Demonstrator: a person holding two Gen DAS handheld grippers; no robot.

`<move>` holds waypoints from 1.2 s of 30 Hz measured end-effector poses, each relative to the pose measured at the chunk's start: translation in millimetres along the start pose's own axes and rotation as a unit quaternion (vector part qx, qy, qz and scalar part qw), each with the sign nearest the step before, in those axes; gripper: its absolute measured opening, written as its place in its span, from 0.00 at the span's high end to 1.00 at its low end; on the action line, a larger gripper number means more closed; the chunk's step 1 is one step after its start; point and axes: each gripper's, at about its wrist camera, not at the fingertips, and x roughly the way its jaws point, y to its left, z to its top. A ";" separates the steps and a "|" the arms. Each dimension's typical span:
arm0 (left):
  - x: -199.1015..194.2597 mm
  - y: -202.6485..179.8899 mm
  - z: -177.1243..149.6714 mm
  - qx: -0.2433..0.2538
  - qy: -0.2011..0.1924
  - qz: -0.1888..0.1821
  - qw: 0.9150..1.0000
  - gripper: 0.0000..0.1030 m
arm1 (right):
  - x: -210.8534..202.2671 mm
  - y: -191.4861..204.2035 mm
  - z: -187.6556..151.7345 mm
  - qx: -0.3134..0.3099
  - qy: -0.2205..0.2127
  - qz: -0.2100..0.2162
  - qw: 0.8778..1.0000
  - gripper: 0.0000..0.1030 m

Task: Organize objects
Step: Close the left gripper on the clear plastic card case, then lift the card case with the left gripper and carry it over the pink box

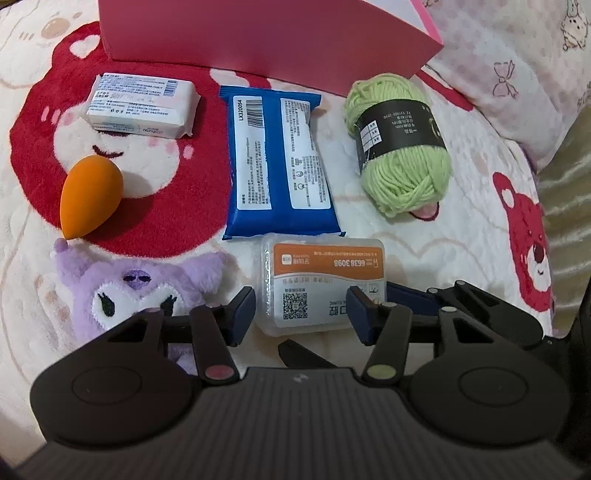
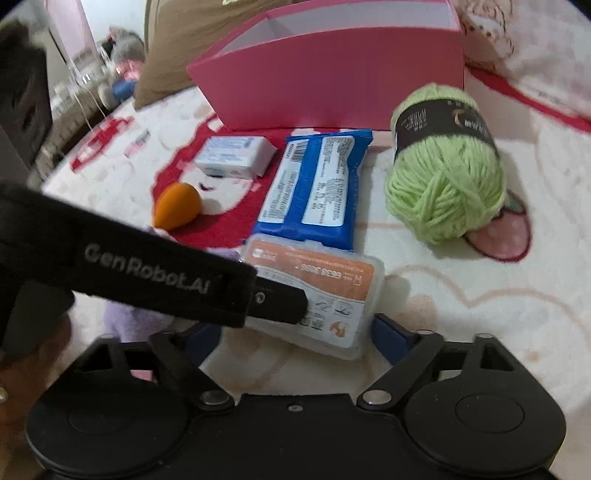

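Observation:
A clear plastic box with an orange label (image 1: 325, 284) lies on the blanket, near both grippers. My left gripper (image 1: 301, 314) is open, its fingers either side of the box's near end, not closed on it. My right gripper (image 2: 299, 334) is open just in front of the same box (image 2: 321, 295). The left gripper's black body (image 2: 147, 273) crosses the right wrist view. Beyond lie a blue wipes pack (image 1: 280, 162), green yarn ball (image 1: 402, 144), white tissue pack (image 1: 142, 105), orange sponge (image 1: 90, 195) and purple plush (image 1: 129, 291).
A pink box (image 1: 266, 37) stands open at the back of the bed, its opening showing in the right wrist view (image 2: 354, 22). A pillow (image 1: 517, 66) lies at the right. The bed's left edge and room clutter (image 2: 92, 74) show far left.

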 end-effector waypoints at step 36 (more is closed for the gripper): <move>-45.2 -21.4 -6.6 0.061 -0.075 -0.016 0.995 0.49 | -46.0 19.7 14.7 -0.078 -0.089 -0.042 0.992 0.16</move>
